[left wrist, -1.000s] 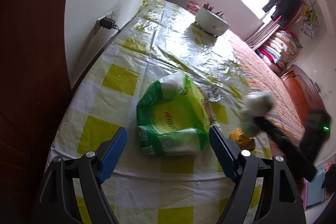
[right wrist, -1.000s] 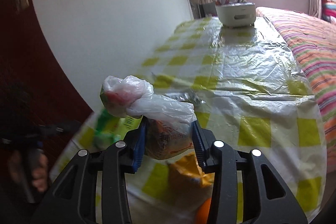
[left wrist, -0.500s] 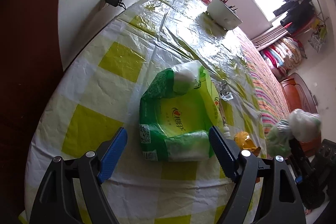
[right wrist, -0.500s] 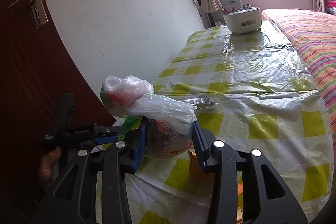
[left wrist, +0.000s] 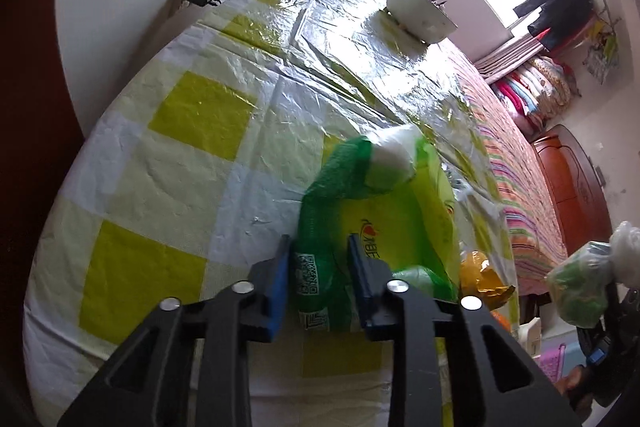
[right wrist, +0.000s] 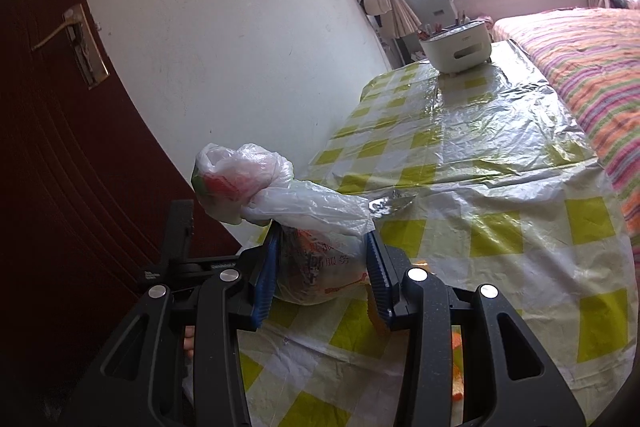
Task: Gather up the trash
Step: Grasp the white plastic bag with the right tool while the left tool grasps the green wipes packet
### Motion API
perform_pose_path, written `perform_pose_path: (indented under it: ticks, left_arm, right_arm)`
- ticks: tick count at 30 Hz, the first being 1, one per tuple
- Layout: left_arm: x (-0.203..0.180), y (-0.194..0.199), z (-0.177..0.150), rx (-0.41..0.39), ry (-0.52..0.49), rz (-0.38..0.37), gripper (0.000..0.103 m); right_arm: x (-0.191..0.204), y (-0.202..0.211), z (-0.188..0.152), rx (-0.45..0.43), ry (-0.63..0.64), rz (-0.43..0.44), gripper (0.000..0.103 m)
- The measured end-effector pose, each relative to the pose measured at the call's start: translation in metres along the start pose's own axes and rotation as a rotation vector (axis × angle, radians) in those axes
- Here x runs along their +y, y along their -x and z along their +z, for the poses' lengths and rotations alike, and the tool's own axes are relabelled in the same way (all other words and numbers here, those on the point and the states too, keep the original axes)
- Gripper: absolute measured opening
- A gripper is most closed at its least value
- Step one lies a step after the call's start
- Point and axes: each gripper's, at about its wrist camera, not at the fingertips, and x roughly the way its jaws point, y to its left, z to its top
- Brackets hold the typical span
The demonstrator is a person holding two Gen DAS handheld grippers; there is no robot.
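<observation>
Checked tablecloth [left wrist: 192,115], striped bed [right wrist: 592,59], left tongs [left wrist: 318,281] pinching green bag [left wrist: 384,211], right tongs [right wrist: 322,273] gripping clear bag [right wrist: 288,199]

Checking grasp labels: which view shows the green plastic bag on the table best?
The left wrist view: the green plastic bag fills its centre, its near edge pinched in the left gripper. The right wrist view barely shows it; the clear bag in the right gripper blocks it.

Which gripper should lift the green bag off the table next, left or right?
Left. The left gripper is already closed on the green bag's near edge on the table. The right gripper is occupied, clamped on a clear trash bag.
</observation>
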Motion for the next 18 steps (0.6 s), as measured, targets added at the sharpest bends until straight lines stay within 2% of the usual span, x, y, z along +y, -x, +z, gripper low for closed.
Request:
perform_pose_path:
  ticks: [3,6,18]
  left_arm:
    - [-0.004,-0.002,-0.002,-0.012,-0.014,-0.016,0.013]
    - [-0.014,0.006,-0.004,-0.052,-0.046,-0.039,0.009]
    - [-0.053,0.043,-0.015,-0.164,-0.143,-0.106,0.006]
  right_arm:
    - [-0.004,0.009,-0.001,-0.025,-0.015,-0.006,0.039]
    - [-0.008,0.018,-0.001,-0.050,-0.033,-0.014,0.039]
    - [-0.031,0.050,-0.011,-0.115,-0.086,-0.072,0.039]
